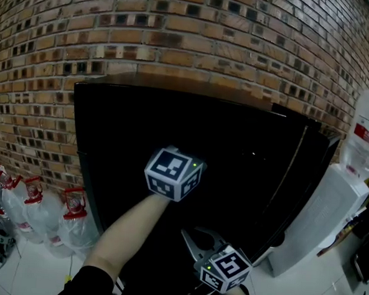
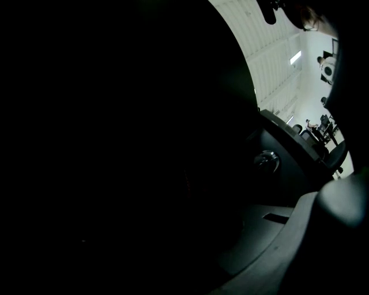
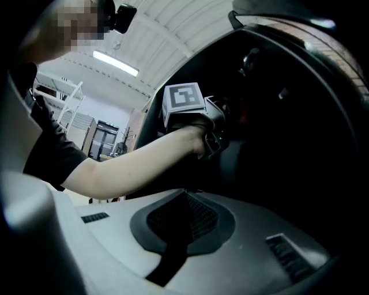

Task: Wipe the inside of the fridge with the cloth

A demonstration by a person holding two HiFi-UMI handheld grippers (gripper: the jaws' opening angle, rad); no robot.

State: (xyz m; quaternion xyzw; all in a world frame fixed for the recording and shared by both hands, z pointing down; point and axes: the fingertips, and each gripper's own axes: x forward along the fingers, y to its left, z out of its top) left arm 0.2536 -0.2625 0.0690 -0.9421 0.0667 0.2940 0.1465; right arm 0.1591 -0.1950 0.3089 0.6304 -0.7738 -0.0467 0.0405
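Observation:
The black glossy fridge (image 1: pixel 246 160) stands against a brick wall, and its front looks closed. My left gripper (image 1: pixel 173 173) is held out against the fridge front; its marker cube hides its jaws in the head view. The right gripper view shows it (image 3: pixel 210 129) from the side, tips lost in the dark surface. The left gripper view is almost black, with one grey jaw at the lower right. My right gripper (image 1: pixel 191 236) is lower and nearer me. Its jaws (image 3: pixel 181 219) are shut with nothing between them. No cloth is visible in any view.
A white water dispenser (image 1: pixel 320 220) with a bottle (image 1: pixel 366 136) on top stands right of the fridge. Several clear water jugs (image 1: pixel 40 213) sit on the floor at its left. The brick wall (image 1: pixel 179 37) runs behind.

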